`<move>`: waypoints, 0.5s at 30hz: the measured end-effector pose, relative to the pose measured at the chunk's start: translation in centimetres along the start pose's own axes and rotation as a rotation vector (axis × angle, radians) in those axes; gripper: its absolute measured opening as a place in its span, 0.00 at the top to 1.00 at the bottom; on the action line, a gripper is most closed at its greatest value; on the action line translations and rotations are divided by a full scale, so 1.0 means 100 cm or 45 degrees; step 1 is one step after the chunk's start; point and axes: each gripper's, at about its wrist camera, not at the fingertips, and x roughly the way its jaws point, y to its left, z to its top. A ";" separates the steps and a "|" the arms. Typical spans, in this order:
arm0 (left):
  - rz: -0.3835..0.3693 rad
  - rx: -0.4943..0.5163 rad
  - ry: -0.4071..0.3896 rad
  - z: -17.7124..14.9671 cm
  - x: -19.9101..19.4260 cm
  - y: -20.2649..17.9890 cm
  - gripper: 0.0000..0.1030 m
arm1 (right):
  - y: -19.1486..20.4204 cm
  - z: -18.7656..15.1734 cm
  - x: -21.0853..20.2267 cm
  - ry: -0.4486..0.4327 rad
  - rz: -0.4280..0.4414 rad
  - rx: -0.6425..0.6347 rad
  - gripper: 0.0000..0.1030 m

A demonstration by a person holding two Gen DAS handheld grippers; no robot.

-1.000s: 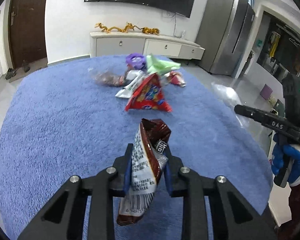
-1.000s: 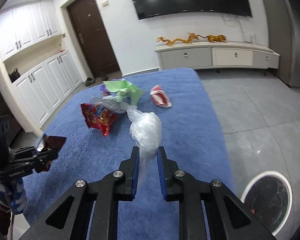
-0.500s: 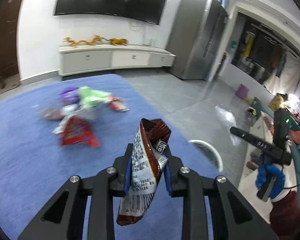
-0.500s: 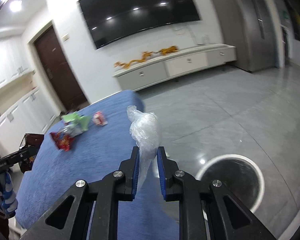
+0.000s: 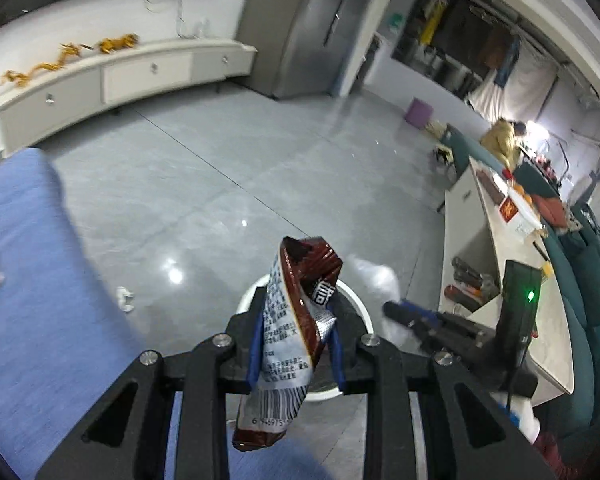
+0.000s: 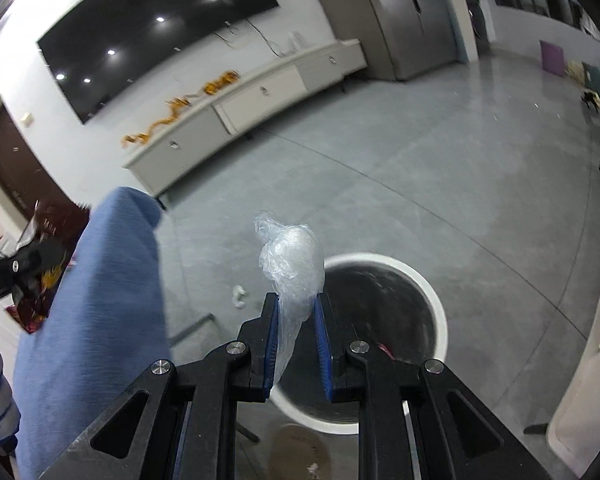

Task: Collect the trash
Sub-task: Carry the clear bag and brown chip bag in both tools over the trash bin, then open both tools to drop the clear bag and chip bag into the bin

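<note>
down between the left gripper [image 5: 296,350] fingers [image 5: 253,354] a brown and silver snack wrapper [image 5: 292,344] is clamped, standing up past the tips with its barcode end hanging below. the right gripper [image 6: 296,332] fingers [image 6: 271,336] are pinched on a crumpled clear plastic bag [image 6: 292,268]. both hang over the grey floor [image 6: 420,184], above a round white-rimmed bin [image 6: 436,312] with a dark inside. the blue carpeted worktop [image 5: 28,280] lies to the left, its near right edge beside the bin; a small white scrap [image 6: 239,296] sits on the floor between them.
</note>
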 end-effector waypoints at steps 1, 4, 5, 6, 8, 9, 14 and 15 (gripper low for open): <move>-0.006 -0.003 0.024 0.005 0.017 -0.004 0.74 | -0.006 0.000 0.009 0.021 -0.007 0.014 0.84; 0.002 -0.017 0.087 0.014 0.060 -0.010 0.74 | -0.017 0.000 0.027 0.063 -0.030 0.039 0.83; 0.006 -0.025 0.105 0.015 0.071 -0.010 0.74 | -0.021 0.001 0.032 0.083 -0.038 0.048 0.82; 0.012 -0.032 0.126 0.018 0.083 -0.011 0.74 | -0.023 0.000 0.036 0.098 -0.044 0.056 0.82; 0.024 -0.042 0.171 0.021 0.104 -0.013 0.73 | -0.027 -0.001 0.042 0.129 -0.062 0.062 0.81; 0.023 -0.048 0.182 0.020 0.110 -0.013 0.72 | -0.028 -0.001 0.045 0.139 -0.072 0.060 0.79; -0.007 -0.109 0.240 0.020 0.132 -0.011 0.34 | -0.037 -0.001 0.046 0.159 -0.118 0.068 0.56; -0.004 -0.118 0.230 0.019 0.134 -0.011 0.33 | -0.038 0.000 0.046 0.159 -0.126 0.070 0.53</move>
